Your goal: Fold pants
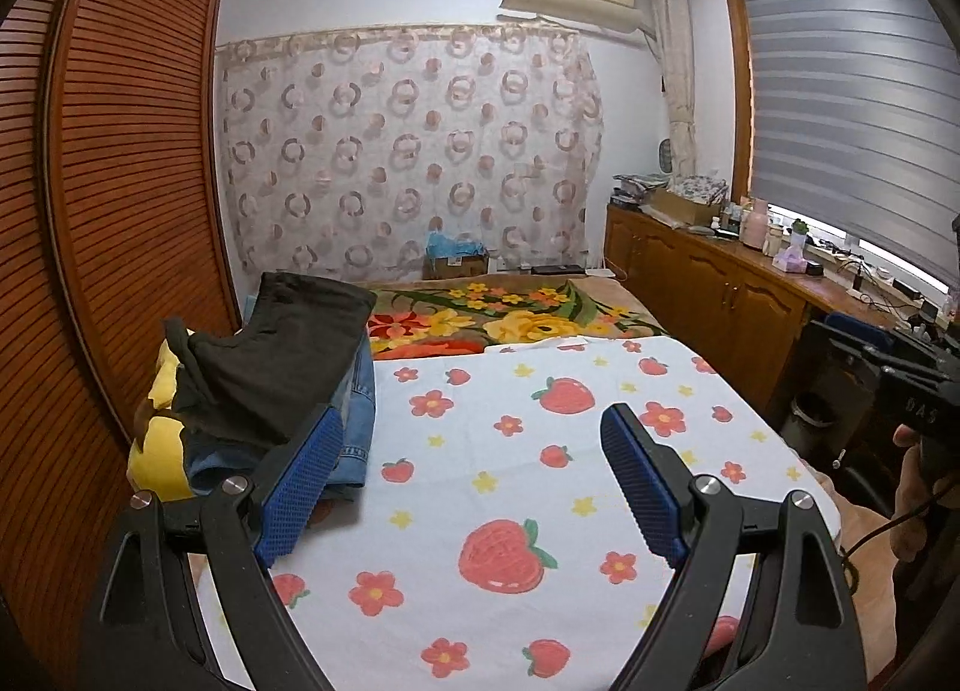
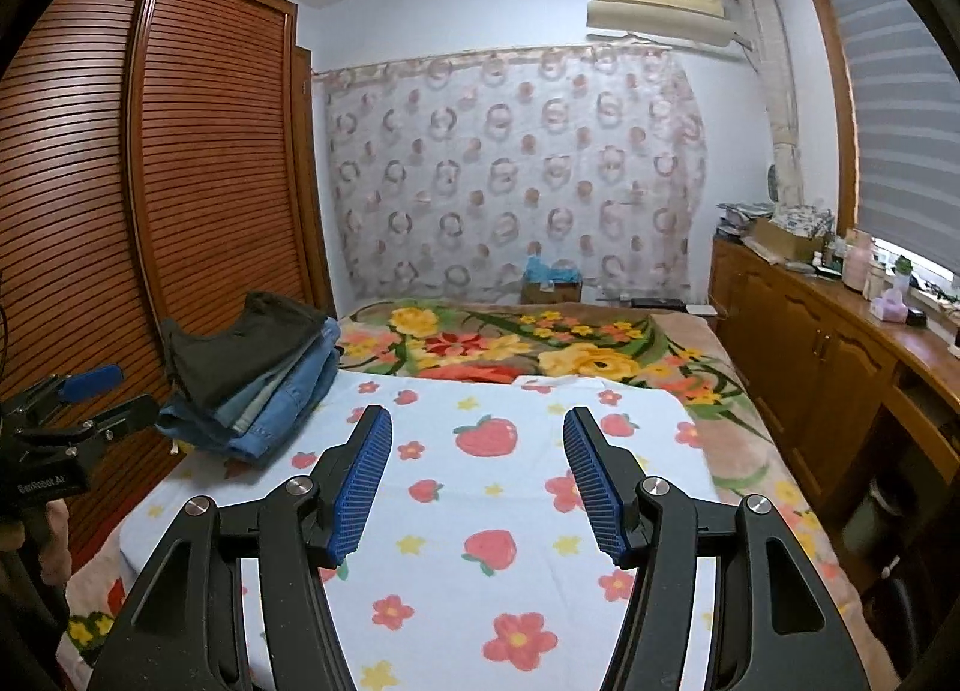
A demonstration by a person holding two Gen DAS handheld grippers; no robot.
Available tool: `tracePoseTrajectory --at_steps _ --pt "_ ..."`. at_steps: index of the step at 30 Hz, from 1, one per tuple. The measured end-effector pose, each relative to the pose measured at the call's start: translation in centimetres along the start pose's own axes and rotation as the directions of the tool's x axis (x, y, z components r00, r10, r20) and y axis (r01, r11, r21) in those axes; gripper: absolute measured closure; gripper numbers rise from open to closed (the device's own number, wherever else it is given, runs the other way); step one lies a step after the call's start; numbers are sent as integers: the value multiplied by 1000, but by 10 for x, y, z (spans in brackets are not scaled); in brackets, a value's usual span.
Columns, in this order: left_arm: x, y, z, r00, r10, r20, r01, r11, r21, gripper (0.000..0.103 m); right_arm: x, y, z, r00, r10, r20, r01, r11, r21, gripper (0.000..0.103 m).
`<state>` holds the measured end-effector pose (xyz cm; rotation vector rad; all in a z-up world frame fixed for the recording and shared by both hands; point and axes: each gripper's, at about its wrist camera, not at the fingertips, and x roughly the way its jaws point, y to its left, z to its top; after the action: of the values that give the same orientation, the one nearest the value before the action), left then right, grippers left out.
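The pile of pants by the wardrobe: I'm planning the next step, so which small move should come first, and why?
Probably reach the left gripper toward the dark pants topping the pile. Both grippers are empty over the bare strawberry sheet, the right gripper too, and the pile lies nearest the left one.

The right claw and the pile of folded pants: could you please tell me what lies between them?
Only bare strawberry sheet lies between the open right claw and the pile, seen in the right wrist view.
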<state>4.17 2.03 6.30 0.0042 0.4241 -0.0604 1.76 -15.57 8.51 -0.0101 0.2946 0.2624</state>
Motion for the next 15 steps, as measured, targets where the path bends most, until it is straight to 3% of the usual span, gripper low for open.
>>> tracePoseTrajectory --at_steps 15 --pt "-4 3 0 1000 25 -8 -25 1000 -19 15 2 1 -8 1000 -8 -1 8 1000 9 41"
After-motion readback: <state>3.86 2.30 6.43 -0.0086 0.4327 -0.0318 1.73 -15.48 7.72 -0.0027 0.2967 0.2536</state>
